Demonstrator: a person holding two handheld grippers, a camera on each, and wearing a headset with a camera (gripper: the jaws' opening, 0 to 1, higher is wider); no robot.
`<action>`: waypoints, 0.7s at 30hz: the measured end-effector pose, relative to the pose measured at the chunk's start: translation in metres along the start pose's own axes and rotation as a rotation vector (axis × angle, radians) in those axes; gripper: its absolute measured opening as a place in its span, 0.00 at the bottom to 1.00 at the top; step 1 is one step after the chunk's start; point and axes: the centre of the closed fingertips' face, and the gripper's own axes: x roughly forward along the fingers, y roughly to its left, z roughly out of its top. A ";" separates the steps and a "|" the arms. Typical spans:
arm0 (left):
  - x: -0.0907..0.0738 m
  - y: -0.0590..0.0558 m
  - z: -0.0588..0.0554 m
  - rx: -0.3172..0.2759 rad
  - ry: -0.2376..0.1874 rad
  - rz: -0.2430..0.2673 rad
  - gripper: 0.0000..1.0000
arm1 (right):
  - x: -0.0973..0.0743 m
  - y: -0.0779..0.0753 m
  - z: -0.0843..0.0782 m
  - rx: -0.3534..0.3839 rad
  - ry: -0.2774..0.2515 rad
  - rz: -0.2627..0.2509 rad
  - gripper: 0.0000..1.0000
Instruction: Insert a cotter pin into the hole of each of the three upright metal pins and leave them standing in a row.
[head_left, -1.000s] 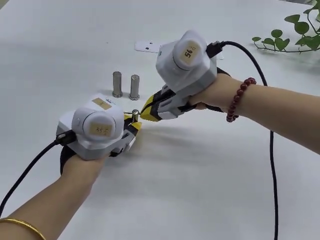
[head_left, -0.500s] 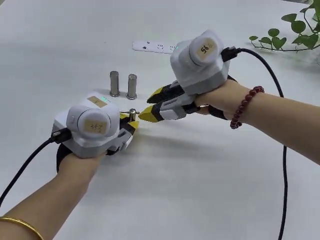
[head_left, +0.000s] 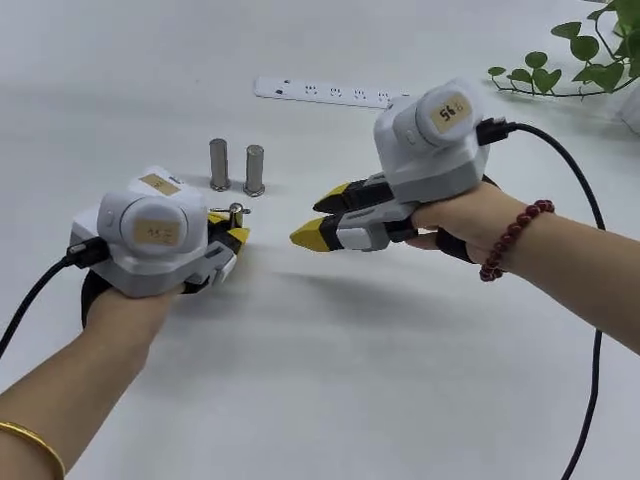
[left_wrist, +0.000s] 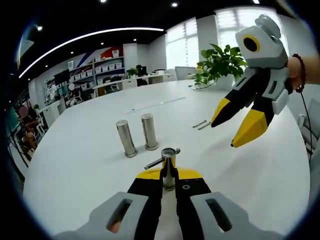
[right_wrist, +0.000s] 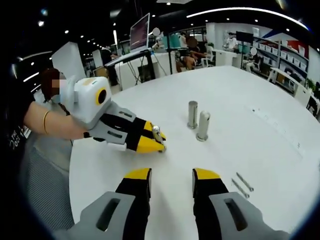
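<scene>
My left gripper (head_left: 232, 228) is shut on a short steel pin (head_left: 236, 212), held upright just above the table. A thin cotter pin (left_wrist: 157, 161) sticks through its head. Two more metal pins (head_left: 219, 165) (head_left: 254, 170) stand side by side behind it, bare at the top. My right gripper (head_left: 310, 222) hovers open and holds nothing, a hand's width to the right of the held pin (right_wrist: 156, 131). Two loose cotter pins (right_wrist: 241, 184) lie on the table to the right; they also appear in the left gripper view (left_wrist: 201, 124).
A white power strip (head_left: 320, 92) lies at the back of the white table (head_left: 330, 380). A leafy plant (head_left: 590, 60) trails in at the far right. Black cables run from both grippers.
My right gripper has pulled back to the right, away from the held pin, and now stands open. The cotter pin stays in the pin's head. The left gripper keeps its hold.
</scene>
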 end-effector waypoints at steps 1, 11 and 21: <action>0.000 0.001 0.001 -0.005 -0.004 -0.001 0.06 | -0.001 0.000 0.000 0.007 -0.005 -0.001 0.29; 0.000 0.007 -0.001 -0.011 -0.001 0.000 0.06 | -0.002 -0.003 0.008 0.051 -0.070 -0.028 0.31; 0.002 0.008 0.000 -0.024 -0.004 -0.008 0.06 | -0.002 -0.004 0.007 0.057 -0.073 -0.044 0.32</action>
